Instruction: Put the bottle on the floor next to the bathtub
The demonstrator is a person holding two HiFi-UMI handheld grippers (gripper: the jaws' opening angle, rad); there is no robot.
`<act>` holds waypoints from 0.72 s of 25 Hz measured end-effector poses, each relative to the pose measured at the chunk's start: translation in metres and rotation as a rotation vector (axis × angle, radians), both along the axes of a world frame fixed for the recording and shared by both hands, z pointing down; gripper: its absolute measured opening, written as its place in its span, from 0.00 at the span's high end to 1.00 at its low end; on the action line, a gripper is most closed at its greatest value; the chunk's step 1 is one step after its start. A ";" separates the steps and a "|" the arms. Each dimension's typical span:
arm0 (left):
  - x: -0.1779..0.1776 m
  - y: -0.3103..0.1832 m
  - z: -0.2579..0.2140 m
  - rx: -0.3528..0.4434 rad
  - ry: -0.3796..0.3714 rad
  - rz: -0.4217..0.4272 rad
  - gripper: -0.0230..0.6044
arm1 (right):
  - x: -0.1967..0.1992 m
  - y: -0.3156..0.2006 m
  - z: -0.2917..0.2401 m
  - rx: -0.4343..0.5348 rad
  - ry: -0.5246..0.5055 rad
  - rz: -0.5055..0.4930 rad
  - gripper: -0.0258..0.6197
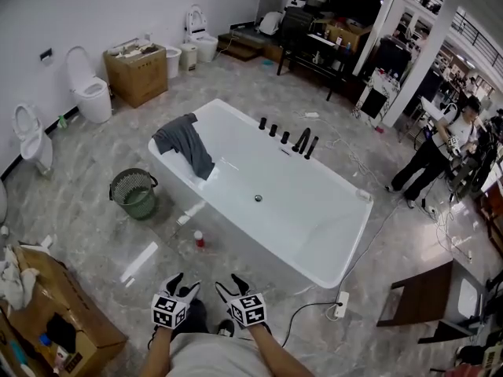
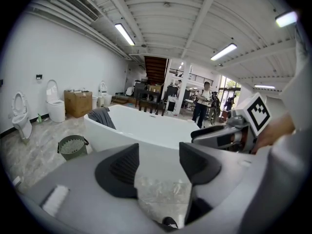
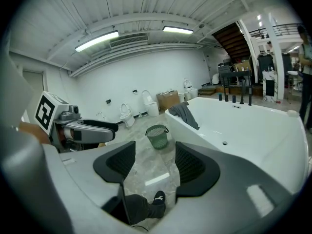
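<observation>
Bottle (image 1: pixel 199 239) on floor beside bathtub (image 1: pixel 314 210), towel (image 1: pixel 186 142) over rim

Showroom with a grey marble floor (image 1: pixel 86 238)
Toilets (image 1: pixel 88 93) line the white wall (image 1: pixel 102 6); a green wastebasket (image 1: pixel 134 192) stands nearby; strip lights (image 2: pixel 125 33) cross the ribbed ceiling (image 2: pixel 165 13).

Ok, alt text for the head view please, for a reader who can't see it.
A white bathtub fills the middle, seen from above, with a small red-and-white bottle on the floor beside its near wall. The left gripper and right gripper are open and empty at the bottom edge. A grey cloth drapes over the tub's rim, near a green bin.
</observation>
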State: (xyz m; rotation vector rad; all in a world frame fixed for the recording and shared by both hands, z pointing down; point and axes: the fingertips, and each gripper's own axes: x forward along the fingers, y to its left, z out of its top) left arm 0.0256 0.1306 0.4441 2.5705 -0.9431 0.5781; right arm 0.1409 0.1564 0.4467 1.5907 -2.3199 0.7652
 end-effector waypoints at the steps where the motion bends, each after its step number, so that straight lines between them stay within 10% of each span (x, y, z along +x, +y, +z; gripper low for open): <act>1: 0.000 0.000 0.001 -0.002 -0.002 0.000 0.47 | -0.001 0.000 0.000 0.000 0.000 -0.004 0.57; 18: -0.003 0.001 0.002 0.000 0.011 -0.013 0.76 | -0.005 0.005 0.003 -0.016 -0.010 -0.009 0.87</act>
